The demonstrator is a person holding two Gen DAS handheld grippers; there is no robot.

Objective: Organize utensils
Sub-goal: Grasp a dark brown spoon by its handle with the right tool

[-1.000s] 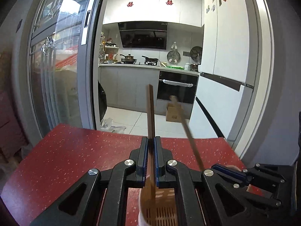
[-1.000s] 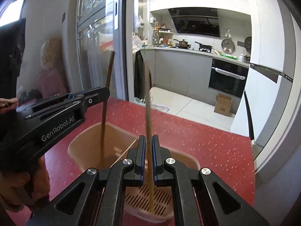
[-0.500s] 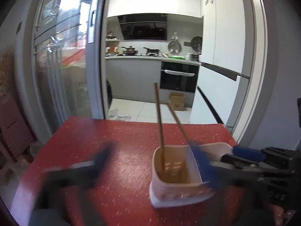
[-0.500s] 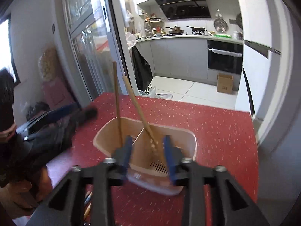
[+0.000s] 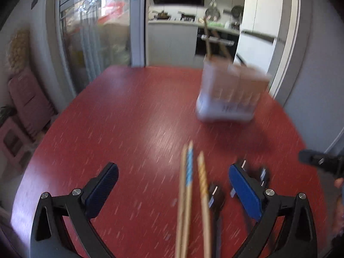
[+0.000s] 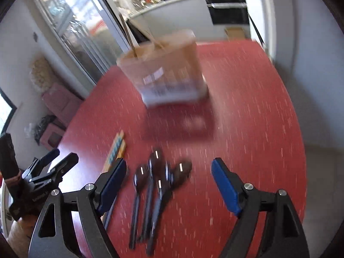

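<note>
A beige and white utensil holder (image 5: 230, 94) stands on the red table (image 5: 129, 129) at the far right, with two wooden chopsticks (image 5: 207, 40) upright in it. My left gripper (image 5: 174, 185) is open above several loose chopsticks (image 5: 189, 193) that lie between its fingers untouched. A dark spoon (image 5: 215, 195) lies beside them. In the right wrist view the holder (image 6: 167, 73) sits ahead. My right gripper (image 6: 168, 185) hangs over several dark spoons (image 6: 150, 185), its jaws opening and gripping nothing. Loose chopsticks (image 6: 116, 148) and the left gripper (image 6: 47, 167) are to its left.
A glass sliding door (image 5: 96, 32) rises behind the table's left side, and a kitchen doorway (image 5: 176, 32) opens beyond the far edge. Pink cushions (image 5: 30, 101) sit low at the left. The table's right edge (image 6: 296, 129) drops to grey floor.
Both grippers let go of the chopsticks they held, leaving them standing in the holder. Both opened, drew back from it and tipped down over the loose utensils.
</note>
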